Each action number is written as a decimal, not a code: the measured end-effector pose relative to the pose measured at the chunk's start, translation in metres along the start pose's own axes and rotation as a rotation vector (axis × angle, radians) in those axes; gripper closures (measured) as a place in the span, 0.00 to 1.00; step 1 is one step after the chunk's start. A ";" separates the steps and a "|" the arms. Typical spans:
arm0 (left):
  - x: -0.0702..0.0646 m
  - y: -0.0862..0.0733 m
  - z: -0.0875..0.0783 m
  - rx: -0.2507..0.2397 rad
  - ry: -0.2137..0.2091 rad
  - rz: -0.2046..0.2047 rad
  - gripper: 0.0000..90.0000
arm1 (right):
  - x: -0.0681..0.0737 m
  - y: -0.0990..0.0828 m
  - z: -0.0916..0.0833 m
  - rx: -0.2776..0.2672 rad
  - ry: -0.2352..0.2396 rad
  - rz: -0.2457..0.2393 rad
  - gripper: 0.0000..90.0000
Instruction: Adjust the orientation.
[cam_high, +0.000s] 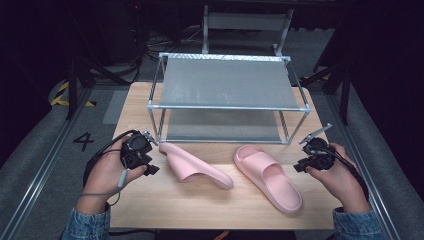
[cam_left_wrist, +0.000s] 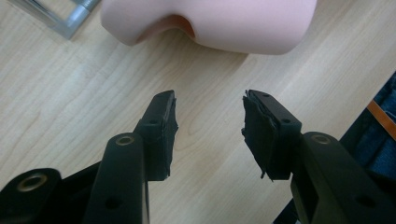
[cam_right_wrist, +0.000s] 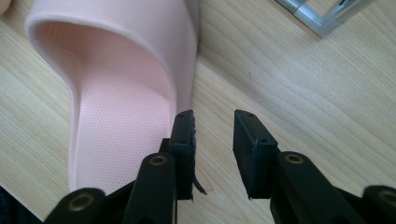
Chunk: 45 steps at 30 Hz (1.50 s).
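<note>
Two pink slippers lie on the table (cam_high: 150, 200) before a metal rack (cam_high: 227, 82): the left slipper (cam_high: 192, 167) tipped on its side just ahead of the left claw (cam_left_wrist: 209, 128), the right slipper (cam_high: 270, 177) sole-down just beside the right claw (cam_right_wrist: 214, 149). Both claws gape, released, holding nothing. Judged an approach step; next, each must close on a slipper's edge.

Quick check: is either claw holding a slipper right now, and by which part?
Neither. The left claw is open over bare table short of the overturned slipper; the right claw is open beside the upright slipper, gripping nothing.
</note>
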<state>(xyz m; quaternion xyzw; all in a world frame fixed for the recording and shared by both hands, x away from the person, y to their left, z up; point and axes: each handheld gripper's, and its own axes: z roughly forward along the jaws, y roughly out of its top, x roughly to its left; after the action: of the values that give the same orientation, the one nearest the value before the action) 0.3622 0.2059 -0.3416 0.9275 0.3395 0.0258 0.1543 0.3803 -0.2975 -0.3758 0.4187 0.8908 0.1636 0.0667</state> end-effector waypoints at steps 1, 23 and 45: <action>0.000 0.000 0.000 0.000 0.000 0.000 0.58 | 0.001 0.000 0.000 -0.007 0.006 -0.004 0.75; -0.027 0.023 0.000 -0.105 -0.114 0.071 1.00 | 0.010 0.001 0.004 -0.038 0.022 -0.043 0.74; -0.037 0.056 0.032 -0.098 -0.098 0.111 1.00 | 0.014 -0.008 0.010 -0.038 0.026 -0.033 0.71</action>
<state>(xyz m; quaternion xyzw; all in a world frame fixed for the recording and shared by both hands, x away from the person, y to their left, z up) 0.3734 0.1334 -0.3534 0.9364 0.2778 0.0058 0.2143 0.3684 -0.2895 -0.3878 0.4005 0.8950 0.1849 0.0659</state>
